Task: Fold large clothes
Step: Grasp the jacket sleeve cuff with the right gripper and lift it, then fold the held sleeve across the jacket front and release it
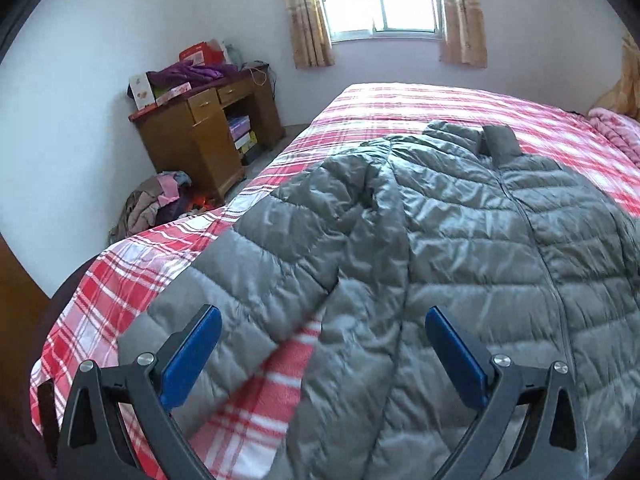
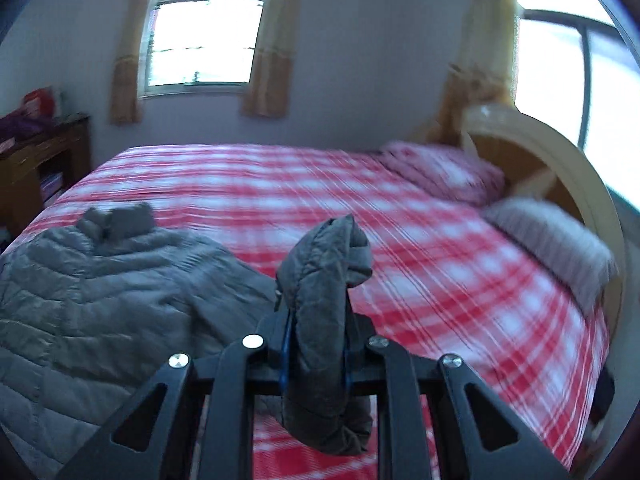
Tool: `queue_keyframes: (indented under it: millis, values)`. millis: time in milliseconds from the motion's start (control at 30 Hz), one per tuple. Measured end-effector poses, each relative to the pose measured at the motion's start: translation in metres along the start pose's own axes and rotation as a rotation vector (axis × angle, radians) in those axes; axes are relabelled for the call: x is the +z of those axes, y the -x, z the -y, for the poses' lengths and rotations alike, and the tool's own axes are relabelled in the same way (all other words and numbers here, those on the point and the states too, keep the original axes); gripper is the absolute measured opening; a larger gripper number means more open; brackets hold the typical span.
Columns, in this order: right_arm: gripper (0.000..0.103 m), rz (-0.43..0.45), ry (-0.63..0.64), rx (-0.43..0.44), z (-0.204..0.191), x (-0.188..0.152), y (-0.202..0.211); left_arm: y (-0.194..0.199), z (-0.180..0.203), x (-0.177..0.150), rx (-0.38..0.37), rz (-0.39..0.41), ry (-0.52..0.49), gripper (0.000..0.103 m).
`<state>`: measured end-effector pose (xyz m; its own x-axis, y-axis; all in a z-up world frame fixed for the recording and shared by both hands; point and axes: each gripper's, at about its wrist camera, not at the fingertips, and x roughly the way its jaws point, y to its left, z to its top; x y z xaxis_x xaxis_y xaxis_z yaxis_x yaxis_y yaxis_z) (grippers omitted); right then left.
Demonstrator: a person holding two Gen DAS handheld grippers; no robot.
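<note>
A gray quilted puffer jacket lies spread, zipper side up, on a bed covered with a red and white plaid sheet. It looks light, soft and puffy, with a shiny shell that is probably slippery, so it would likely slide and spring back unless pinched firmly; cuffs, hem and collar seem the best places to take hold, since the fabric there is thinner and bunches well. The left gripper hovers just above the near part of the jacket, its blue pads spread wide apart with nothing between them; one sleeve runs straight ahead of it, folded across the jacket's body. The right gripper has its jaws drawn nearly together, clamping the end of the other sleeve, whose cuff stands up in a bunch directly in front of it. The jacket's body lies ahead and to its left, the pillows ahead to its right.
</note>
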<state>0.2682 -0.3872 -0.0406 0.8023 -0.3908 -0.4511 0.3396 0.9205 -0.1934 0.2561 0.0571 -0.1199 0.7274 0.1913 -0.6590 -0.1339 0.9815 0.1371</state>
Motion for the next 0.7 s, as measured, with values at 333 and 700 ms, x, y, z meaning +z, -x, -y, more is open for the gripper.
queue_keyframes:
  millis: [333, 700]
  values:
    - [0.019, 0.068, 0.204, 0.102, -0.12, 0.007, 0.002, -0.016, -0.009, 0.021, 0.01, 0.036, 0.011, 0.102]
    - [0.019, 0.065, 0.375, 0.209, -0.244, -0.025, -0.005, -0.045, -0.027, 0.018, 0.071, 0.007, 0.018, 0.102]
